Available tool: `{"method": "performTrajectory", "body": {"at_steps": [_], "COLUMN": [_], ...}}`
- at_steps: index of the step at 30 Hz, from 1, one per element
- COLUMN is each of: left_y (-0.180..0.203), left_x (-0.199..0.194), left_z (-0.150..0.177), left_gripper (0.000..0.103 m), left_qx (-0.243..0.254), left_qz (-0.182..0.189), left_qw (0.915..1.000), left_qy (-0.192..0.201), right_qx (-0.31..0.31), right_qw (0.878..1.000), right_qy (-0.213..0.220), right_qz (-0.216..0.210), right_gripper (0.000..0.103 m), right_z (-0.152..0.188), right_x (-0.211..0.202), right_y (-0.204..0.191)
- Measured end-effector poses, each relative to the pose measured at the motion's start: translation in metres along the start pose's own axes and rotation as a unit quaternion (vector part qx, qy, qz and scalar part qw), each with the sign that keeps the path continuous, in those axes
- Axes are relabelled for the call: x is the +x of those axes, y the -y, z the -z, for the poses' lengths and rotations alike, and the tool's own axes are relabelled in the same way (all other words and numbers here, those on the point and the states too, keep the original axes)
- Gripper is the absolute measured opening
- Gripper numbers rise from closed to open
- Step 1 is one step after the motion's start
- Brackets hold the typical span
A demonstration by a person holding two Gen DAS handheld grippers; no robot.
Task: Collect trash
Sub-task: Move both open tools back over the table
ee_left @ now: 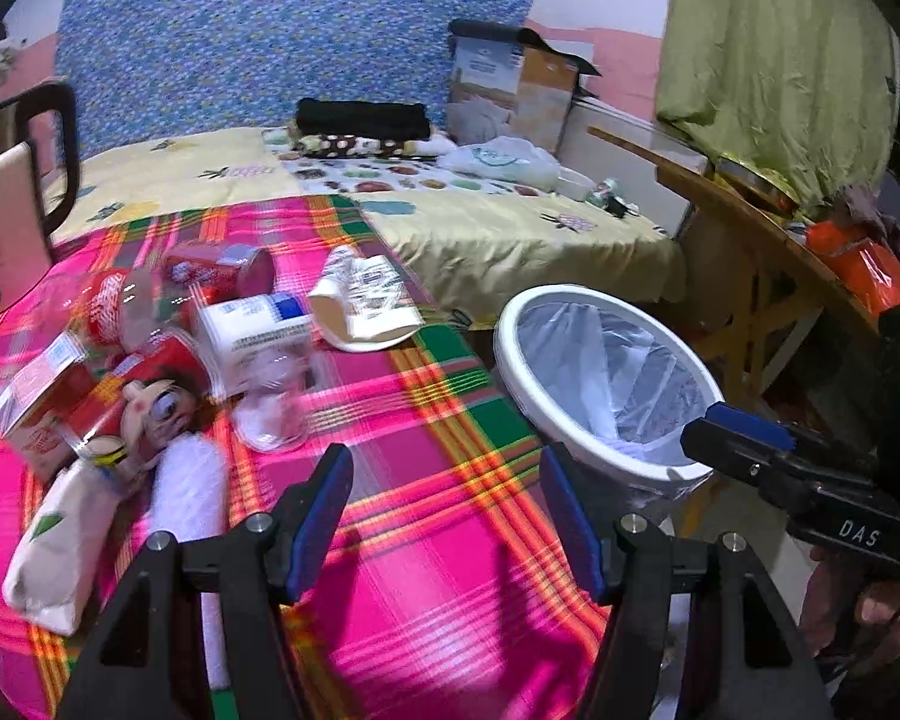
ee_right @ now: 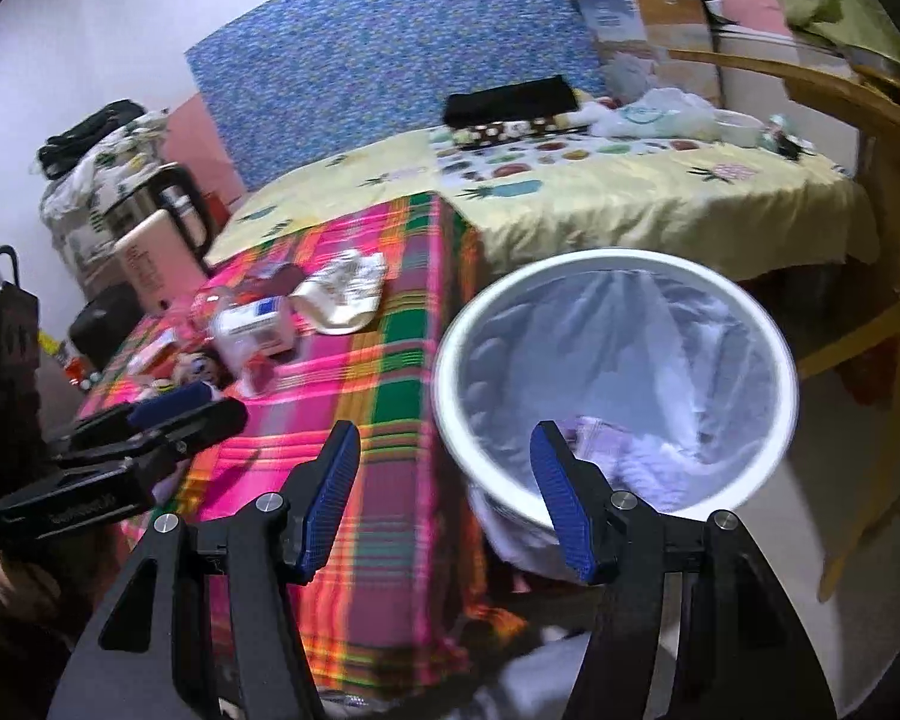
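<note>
Both grippers were empty and spread wide. Your left gripper [ee_left: 447, 510] hung over bare plaid cloth [ee_left: 426, 540], trash pile at its 10 o'clock. Your right gripper [ee_right: 444, 498] sat at the table edge, with the bin [ee_right: 762, 324] at its 1 o'clock, just beside the table. The bin was lined, and something pale lay at the bottom.

Trash lay clustered on the cloth: a white tub [ee_left: 258, 330], a red can [ee_left: 222, 267] at its 11 o'clock, a crushed paper cup [ee_left: 360, 306] at its 2 o'clock, red wrappers [ee_left: 114, 324], a carton [ee_left: 36, 396], a clear cup [ee_left: 273, 414] and a white pouch [ee_left: 54, 546]. Most pieces touched or overlapped.

Judgement: the step was reaching for the next piece, with most of the pile not yet binned. Best pick for the left looked like the clear cup or the tub, nearest and on the pile's open side. You needed to close across the narrow side and lift straight up so neighbours didn't drag. The clear cup would likely crush, so a light squeeze suited it. The paper cup sat closest to the bin, an easy one for the right.

In the way: a doll head [ee_left: 150, 414] lay in the pile, touching the wrappers, probably not trash. A kettle [ee_left: 6, 228] stood at the far left edge. The bed [ee_left: 498, 228] with clothes lay behind, a wooden table [ee_left: 744, 228] beyond the bin. The frames were motion-blurred, so labels were unreadable.
</note>
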State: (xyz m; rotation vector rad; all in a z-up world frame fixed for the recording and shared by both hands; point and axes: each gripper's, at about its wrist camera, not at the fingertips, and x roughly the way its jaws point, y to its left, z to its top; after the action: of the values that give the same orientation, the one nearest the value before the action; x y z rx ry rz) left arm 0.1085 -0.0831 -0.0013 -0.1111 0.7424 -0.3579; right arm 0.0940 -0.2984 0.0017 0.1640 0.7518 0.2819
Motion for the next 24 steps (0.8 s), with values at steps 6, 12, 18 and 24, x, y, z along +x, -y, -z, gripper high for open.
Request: {"method": "performTrajectory", "body": {"at_steps": [6,12,18,24], "left_y": [-0.027,-0.055,-0.082,-0.102], "left_x": [-0.019,-0.033,-0.038,-0.028], "left_z": [0.008,0.011,0.005,-0.002], "left_gripper": [0.067,0.067,0.067,0.067], "left_qx": [-0.018,-0.031,-0.042,-0.035], "left_qz": [-0.035,-0.072,-0.101,-0.117], "left_qw": [0.9992,0.9967,0.9935,0.9923], "left_qy": [0.009,0.021,0.031,0.024], "right_qx": [-0.019,-0.037,-0.057,-0.072], "right_qw": [0.999,0.997,0.995,0.994], "right_qy": [-0.018,-0.034,-0.041,-0.042], "right_qz": [-0.033,-0.057,-0.066,-0.074], "right_gripper": [0.061,0.061,0.061,0.061], "right_z": [0.001,0.002,-0.003,-0.007], "right_x": [0.013,0.02,0.025,0.032], "right_y": [-0.024,-0.046,-0.061,-0.072]}}
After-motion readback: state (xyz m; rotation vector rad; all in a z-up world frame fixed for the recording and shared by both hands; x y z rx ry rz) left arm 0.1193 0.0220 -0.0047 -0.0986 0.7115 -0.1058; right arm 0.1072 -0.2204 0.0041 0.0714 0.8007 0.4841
